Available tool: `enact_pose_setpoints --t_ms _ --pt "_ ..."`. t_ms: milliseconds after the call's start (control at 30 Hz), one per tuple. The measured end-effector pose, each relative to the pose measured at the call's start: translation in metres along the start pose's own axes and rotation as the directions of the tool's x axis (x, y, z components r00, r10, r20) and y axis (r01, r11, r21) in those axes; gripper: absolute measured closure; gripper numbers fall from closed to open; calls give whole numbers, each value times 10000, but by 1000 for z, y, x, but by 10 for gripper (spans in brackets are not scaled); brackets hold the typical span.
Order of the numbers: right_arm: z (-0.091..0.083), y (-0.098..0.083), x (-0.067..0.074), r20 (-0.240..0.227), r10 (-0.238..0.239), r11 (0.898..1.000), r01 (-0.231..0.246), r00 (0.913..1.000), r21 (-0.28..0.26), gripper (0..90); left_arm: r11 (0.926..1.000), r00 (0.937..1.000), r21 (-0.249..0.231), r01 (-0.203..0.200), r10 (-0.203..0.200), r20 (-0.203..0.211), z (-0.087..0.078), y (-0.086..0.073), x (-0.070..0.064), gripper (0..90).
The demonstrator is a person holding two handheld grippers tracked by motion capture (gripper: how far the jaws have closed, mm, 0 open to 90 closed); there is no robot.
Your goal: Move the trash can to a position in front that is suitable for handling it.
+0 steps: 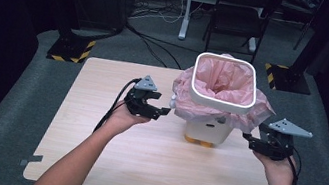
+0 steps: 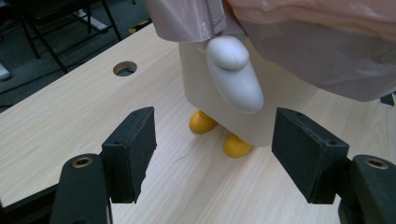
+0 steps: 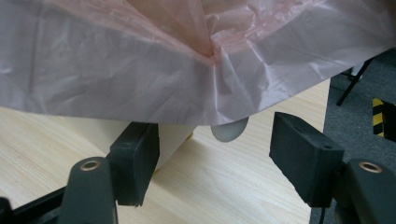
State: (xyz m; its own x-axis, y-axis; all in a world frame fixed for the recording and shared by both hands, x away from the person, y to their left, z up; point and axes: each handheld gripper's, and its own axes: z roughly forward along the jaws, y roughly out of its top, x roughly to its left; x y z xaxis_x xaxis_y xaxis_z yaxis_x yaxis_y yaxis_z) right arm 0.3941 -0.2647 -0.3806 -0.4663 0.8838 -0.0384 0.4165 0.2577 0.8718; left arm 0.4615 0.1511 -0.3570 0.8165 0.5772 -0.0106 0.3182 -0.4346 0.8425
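Observation:
A small white bin with yellow feet stands on the wooden table. A pink plastic bag lines it, held under a white square rim ring, and drapes over the sides. My left gripper is open just left of the bin, facing its white side handle. My right gripper is open at the bin's right side, under the hanging bag, with a white handle tip ahead between its jaws.
A round hole is in the table top behind the bin. A black chair and a stand pole sit on the floor beyond the table. Yellow-black striped bases flank the far side.

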Motion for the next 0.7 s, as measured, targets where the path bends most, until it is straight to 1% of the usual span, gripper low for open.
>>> enact_pose_setpoints --t_ms 167,233,400,567,700 --pt "2 3 -1 -39 40 10000 -39 10000 16 319 9999 9999 -52 97 -97 94 4 2 0 304" --pt "3 3 -1 -46 40 10000 -40 10000 3 320 9997 9996 -71 236 -235 159 8 3 2 304" --pt "4 5 -1 -62 -2 10000 2 10000 36 323 9996 9996 -142 234 -232 185 12 7 2 306" --pt "8 7 -2 -99 -13 10000 13 10000 26 330 9997 9995 -102 244 -242 225 19 11 0 310" --pt "11 8 -4 -190 37 10000 -36 9998 17 341 9999 9997 20 165 -165 191 26 14 -2 326"
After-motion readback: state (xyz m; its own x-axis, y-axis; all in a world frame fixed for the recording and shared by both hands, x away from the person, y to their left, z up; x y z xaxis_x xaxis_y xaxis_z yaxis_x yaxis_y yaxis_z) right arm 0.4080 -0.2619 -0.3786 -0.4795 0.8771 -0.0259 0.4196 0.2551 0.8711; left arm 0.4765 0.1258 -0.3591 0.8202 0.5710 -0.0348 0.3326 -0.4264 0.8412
